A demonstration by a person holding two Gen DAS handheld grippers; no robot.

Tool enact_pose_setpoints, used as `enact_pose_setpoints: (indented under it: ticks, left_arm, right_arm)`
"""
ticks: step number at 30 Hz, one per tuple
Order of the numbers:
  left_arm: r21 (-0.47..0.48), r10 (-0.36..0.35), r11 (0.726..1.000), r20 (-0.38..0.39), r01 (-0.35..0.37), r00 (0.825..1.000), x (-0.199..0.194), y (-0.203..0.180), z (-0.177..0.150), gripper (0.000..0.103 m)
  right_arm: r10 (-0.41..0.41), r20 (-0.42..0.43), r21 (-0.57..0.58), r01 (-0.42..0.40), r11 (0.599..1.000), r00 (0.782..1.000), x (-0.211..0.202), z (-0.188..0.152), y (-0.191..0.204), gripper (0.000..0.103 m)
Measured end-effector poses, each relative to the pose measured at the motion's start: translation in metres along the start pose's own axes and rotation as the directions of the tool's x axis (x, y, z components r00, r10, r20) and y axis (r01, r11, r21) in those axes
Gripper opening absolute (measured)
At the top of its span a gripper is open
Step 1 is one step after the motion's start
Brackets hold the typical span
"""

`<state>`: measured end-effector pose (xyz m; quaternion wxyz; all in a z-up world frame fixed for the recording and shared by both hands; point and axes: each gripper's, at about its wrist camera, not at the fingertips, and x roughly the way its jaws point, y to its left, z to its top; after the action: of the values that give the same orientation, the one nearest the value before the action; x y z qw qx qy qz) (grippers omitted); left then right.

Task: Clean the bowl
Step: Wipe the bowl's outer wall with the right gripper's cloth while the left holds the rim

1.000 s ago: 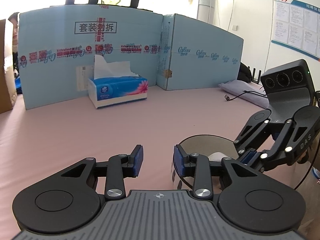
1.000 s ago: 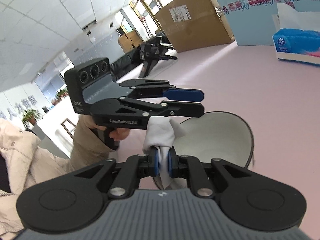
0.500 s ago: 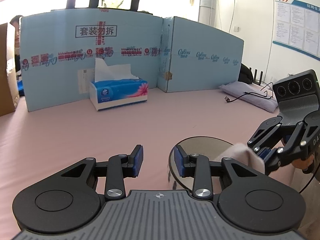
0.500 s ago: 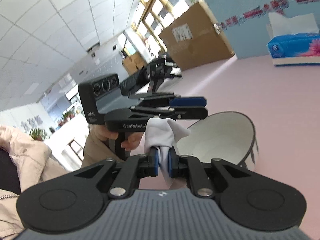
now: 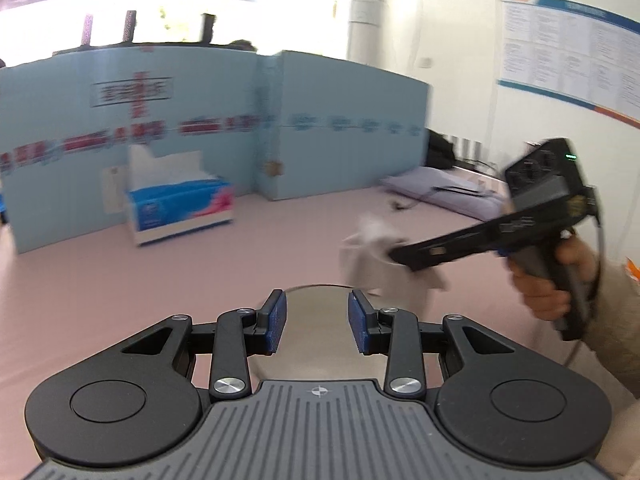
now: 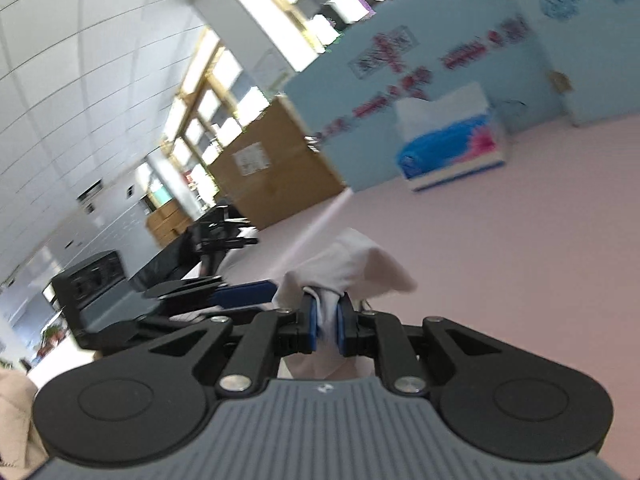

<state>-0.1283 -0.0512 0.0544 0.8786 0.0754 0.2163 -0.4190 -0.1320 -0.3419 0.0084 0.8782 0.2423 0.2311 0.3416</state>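
The bowl (image 5: 316, 356) shows as a pale grey disc low in the left wrist view. It lies just beyond my left gripper (image 5: 317, 320), whose jaws stand open and wide apart with the bowl seen through the gap. My right gripper (image 6: 326, 322) is shut on a crumpled white tissue (image 6: 348, 264). In the left wrist view that right gripper (image 5: 396, 256) hangs in the air to the right of the bowl, with the tissue (image 5: 376, 240) dangling blurred from its tip and clear of the bowl. A hand (image 5: 548, 284) holds its handle. The bowl is hidden in the right wrist view.
A blue tissue box (image 5: 180, 208) stands at the back left of the pink table (image 5: 120, 280), against a light blue cardboard wall (image 5: 200, 92). A lilac cushion with a cable (image 5: 444, 192) lies at the back right. A brown carton (image 6: 276, 164) stands beyond the table.
My right gripper has lifted the tissue out of the bowl and swung it up and away to the right. My left gripper has shifted so the bowl sits centred behind its open jaws.
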Motion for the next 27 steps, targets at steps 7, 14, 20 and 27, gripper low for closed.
enact_pose_setpoints:
  ticks: [7, 14, 20, 27]
  left_arm:
    - [0.045, -0.07, 0.996, -0.031, 0.072, 0.997, 0.009, -0.024, -0.003, 0.041]
    - [0.077, -0.057, 0.995, -0.079, 0.063, 0.995, 0.022, -0.038, -0.007, 0.04]
    - [0.092, -0.032, 0.995, -0.12, 0.043, 0.992, 0.034, -0.046, -0.01, 0.026]
    - [0.093, -0.02, 0.995, -0.143, 0.034, 0.989, 0.04, -0.047, -0.012, 0.023]
  right_arm:
    - [-0.083, 0.032, 0.051, 0.081, 0.995, 0.996, -0.005, -0.018, -0.007, 0.014]
    - [-0.133, 0.072, 0.046, 0.13, 0.991, 0.989, -0.014, -0.034, 0.003, 0.014]
    - [-0.146, 0.05, 0.024, 0.145, 0.989, 0.988, -0.013, -0.046, 0.012, 0.014]
    - [-0.126, 0.066, 0.082, 0.121, 0.989, 0.99, -0.007, -0.054, 0.005, 0.013]
